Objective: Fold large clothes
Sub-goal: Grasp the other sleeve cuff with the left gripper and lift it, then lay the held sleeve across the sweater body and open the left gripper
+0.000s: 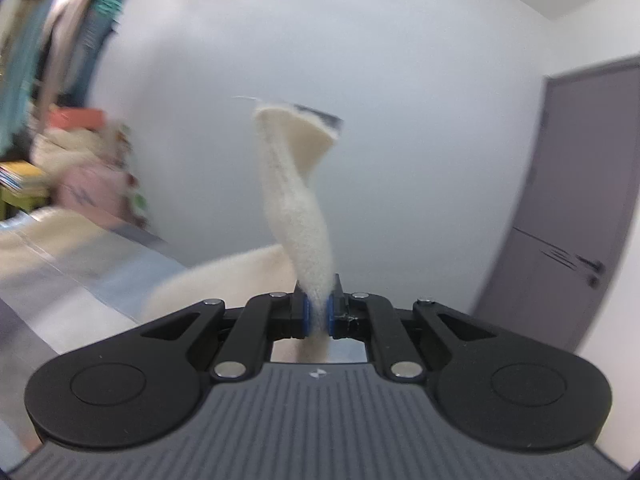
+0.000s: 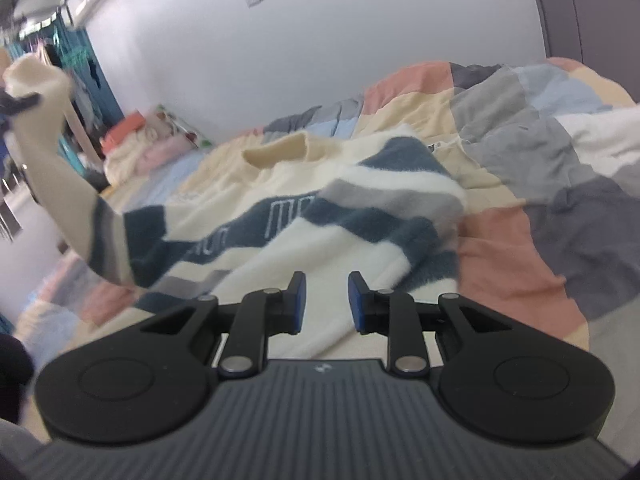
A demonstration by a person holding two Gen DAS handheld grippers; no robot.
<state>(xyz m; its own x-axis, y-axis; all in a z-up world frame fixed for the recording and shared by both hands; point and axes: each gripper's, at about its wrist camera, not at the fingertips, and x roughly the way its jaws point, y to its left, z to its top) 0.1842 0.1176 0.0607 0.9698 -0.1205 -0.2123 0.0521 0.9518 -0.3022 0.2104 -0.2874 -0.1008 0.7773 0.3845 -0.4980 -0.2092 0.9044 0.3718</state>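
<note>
Two claws: the left claw point(image 1: 318, 312) pinches the cream sleeve point(image 1: 298, 204) (raised high), while the right claw point(image 2: 325, 300) hovers part-open and empty above the striped sweater point(image 2: 320, 216), which lies spread on the patchwork quilt point(image 2: 520, 248) covering the bed.

Taking the sweater point(image 2: 320, 216) as landmark: above it the air is free up to the white wall point(image 2: 280, 60). To its right the patchwork quilt point(image 2: 520, 184) lies low and rumpled, passable overhead. To its left the raised sleeve point(image 2: 52, 152) bars the way. Beyond it, at the bed's far end, stands a pile of folded laundry point(image 2: 136, 144), and hanging clothes point(image 1: 60, 40), blurred, probably crowd that corner.
</note>
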